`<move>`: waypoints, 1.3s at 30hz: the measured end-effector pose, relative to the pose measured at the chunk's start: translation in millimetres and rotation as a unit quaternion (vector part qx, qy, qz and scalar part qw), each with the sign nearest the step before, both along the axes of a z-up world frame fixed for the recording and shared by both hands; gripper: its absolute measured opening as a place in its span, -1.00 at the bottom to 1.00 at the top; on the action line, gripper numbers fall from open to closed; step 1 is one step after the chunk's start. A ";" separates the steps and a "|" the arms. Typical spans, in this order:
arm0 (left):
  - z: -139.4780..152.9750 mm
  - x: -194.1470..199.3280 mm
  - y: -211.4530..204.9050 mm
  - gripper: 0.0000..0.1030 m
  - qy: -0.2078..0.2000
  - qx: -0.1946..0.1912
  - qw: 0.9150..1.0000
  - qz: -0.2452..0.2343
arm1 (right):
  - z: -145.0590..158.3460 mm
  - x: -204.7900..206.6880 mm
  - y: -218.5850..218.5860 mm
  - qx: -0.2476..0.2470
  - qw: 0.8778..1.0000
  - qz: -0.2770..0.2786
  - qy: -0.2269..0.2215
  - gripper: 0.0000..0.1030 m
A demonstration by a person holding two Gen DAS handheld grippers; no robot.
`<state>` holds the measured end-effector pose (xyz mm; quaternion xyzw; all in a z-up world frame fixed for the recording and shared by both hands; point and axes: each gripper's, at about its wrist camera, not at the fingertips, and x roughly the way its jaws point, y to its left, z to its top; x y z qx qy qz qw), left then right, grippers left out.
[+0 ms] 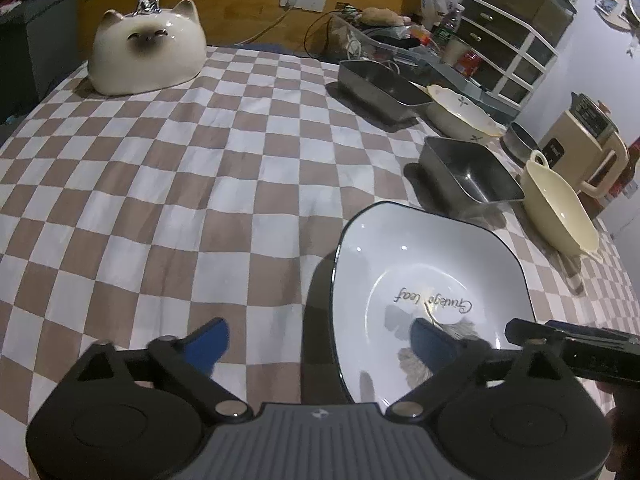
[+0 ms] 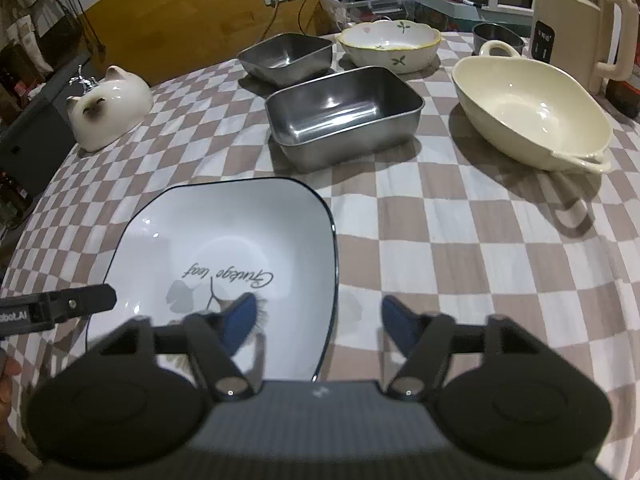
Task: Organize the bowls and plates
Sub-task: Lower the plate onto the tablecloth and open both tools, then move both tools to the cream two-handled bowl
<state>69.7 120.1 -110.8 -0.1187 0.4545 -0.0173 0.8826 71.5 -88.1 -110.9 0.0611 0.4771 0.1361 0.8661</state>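
Observation:
A white square plate with a dark rim and a leaf print lies flat on the checked tablecloth. My left gripper is open and straddles the plate's left rim: one blue pad is over the plate, the other over the cloth. In the right wrist view the same plate has its right rim between the spread fingers of my right gripper, which is also open. Neither pair of pads presses on the rim. Each gripper's black tip shows at the edge of the other's view.
Behind the plate stand a steel rectangular container, a second steel one, a floral bowl, a cream handled dish and a small steel bowl. A cat-shaped ceramic piece sits far left. A cream kettle stands at the right edge.

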 end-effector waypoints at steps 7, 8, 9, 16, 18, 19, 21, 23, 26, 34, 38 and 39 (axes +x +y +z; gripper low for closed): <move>5.1 -5.3 -3.4 1.00 -0.004 0.006 1.000 0.005 | 3.0 -8.6 -6.9 0.006 1.000 -0.004 -0.012 0.99; 5.5 -5.9 -3.5 1.00 -0.003 0.007 1.000 0.007 | 3.5 -10.5 -8.4 0.005 1.000 -0.004 -0.013 0.99; 5.9 -6.6 -3.8 1.00 -0.002 0.007 1.000 0.008 | 3.6 -12.0 -8.6 0.005 1.000 -0.005 -0.013 0.99; 8.1 -14.3 -8.7 1.00 0.005 0.009 1.000 0.012 | 3.7 -22.0 -21.1 0.017 1.000 -0.017 -0.015 0.99; 8.7 -16.0 -11.2 1.00 0.005 0.009 1.000 0.013 | 4.3 -24.4 -25.3 0.020 0.999 -0.019 -0.017 0.99; 9.0 -16.6 -13.0 1.00 0.005 0.008 1.000 0.015 | 4.9 -26.3 -28.0 0.021 0.999 -0.019 -0.018 0.99; 10.0 -16.9 -17.3 1.00 0.004 0.005 1.000 0.018 | 5.7 -29.4 -32.5 0.023 0.999 -0.019 -0.021 0.99; 11.2 -15.7 -24.0 1.00 0.001 0.003 1.000 0.019 | 7.1 -30.0 -39.5 0.023 0.999 -0.024 -0.024 0.99; 12.8 -11.1 -36.4 1.00 -0.003 0.003 1.000 0.018 | 8.9 -29.5 -52.9 0.019 0.999 -0.035 -0.032 0.99; 18.6 4.6 -85.4 1.00 -0.019 0.005 1.000 0.006 | 12.3 -21.2 -104.9 0.023 0.995 -0.079 -0.051 0.99; 21.0 13.7 -111.8 1.00 -0.024 0.009 1.000 -0.005 | 15.6 -14.0 -135.1 0.025 0.992 -0.102 -0.063 0.99; 21.5 15.9 -116.8 1.00 -0.026 0.008 1.000 -0.007 | 15.6 -13.2 -141.4 0.028 0.991 -0.110 -0.067 0.99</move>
